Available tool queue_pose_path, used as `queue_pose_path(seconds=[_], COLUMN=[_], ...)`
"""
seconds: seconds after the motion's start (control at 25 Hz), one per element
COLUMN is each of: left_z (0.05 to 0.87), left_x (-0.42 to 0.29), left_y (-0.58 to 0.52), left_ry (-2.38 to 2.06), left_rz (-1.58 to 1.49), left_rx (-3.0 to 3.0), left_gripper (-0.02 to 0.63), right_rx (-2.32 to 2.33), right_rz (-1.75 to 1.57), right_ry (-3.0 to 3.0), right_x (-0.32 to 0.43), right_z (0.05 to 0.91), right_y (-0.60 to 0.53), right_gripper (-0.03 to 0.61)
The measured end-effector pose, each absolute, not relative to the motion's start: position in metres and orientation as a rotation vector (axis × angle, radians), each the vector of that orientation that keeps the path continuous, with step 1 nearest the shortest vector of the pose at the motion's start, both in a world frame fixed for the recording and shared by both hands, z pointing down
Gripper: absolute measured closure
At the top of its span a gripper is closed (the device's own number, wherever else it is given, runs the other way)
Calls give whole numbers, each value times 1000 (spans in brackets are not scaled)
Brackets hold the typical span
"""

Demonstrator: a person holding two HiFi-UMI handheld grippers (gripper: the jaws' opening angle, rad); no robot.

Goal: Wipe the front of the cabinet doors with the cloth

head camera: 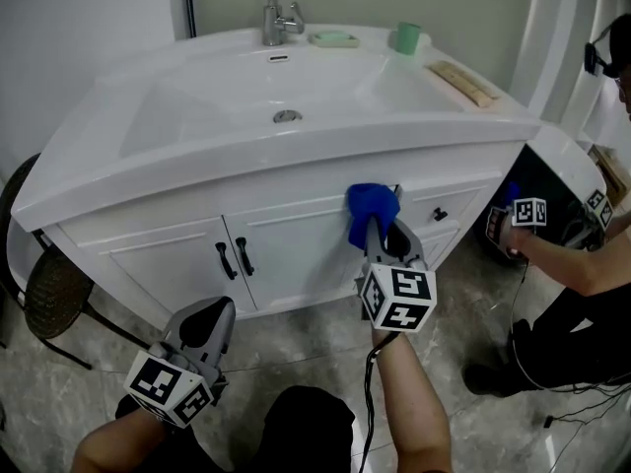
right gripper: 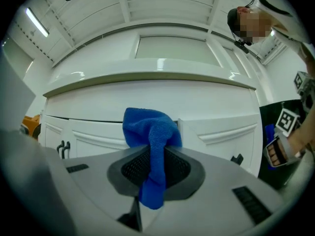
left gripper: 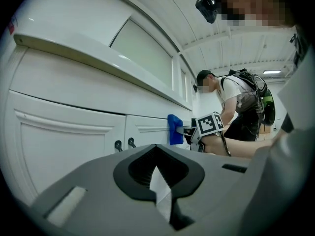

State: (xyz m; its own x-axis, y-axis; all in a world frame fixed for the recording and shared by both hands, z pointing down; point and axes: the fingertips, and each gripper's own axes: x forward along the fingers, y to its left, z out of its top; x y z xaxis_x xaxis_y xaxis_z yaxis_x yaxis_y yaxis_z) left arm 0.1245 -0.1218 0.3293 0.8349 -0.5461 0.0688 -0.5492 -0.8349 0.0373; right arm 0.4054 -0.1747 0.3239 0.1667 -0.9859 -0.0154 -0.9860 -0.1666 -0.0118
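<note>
The white vanity cabinet [head camera: 296,254] has two doors with black handles [head camera: 233,258] at their meeting edge. A blue cloth [head camera: 372,207] is pressed against the cabinet front just under the counter, where the right door meets the drawer column. My right gripper [head camera: 381,236] is shut on the cloth [right gripper: 147,127], a tail of which hangs down between the jaws of that gripper [right gripper: 156,173]. My left gripper [head camera: 210,315] hangs low at the left, away from the doors, shut and holding nothing. From the left gripper [left gripper: 160,181], the cloth [left gripper: 174,129] shows to the right of the handles [left gripper: 124,144].
A second person crouches at the right, holding a marker-cube gripper [head camera: 529,212]. A dark woven chair [head camera: 54,294] stands left of the cabinet. On the counter are a faucet [head camera: 277,16], a soap dish [head camera: 333,38], a green cup [head camera: 407,37] and a wooden piece [head camera: 461,82].
</note>
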Motion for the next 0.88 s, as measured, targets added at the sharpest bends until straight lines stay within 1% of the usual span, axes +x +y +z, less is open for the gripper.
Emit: queue_pose_path(seconds=[0.12,0.24,0.48,0.64,0.76,0.88], left_z=[330,332,345,343,342,342], left_x=[128,123,99,85,75,68], left_y=[-120,-122,-132,-135,-136,-135], left_ry=[-882,-886,-890,-885,-883,-880], left_rz=[91,92,76,51,36,40], left_rx=[2960,2951,2890,2881,2873,2871], left_gripper=[614,614,614,614,614,614], right_rx=[-2438,-2406,-2207,-2126,-2118,-2145], right_rz=[-30,-78,12,45,51,71], right_ry=[1930,1917,2111,2281,2370,2414], right_x=[426,417,314,244,211,195], right_z=[327,330,324,339,355,367], right_y=[-164,-158,-166,-175,-182,-193], right_gripper=[529,529,529,529,529,529])
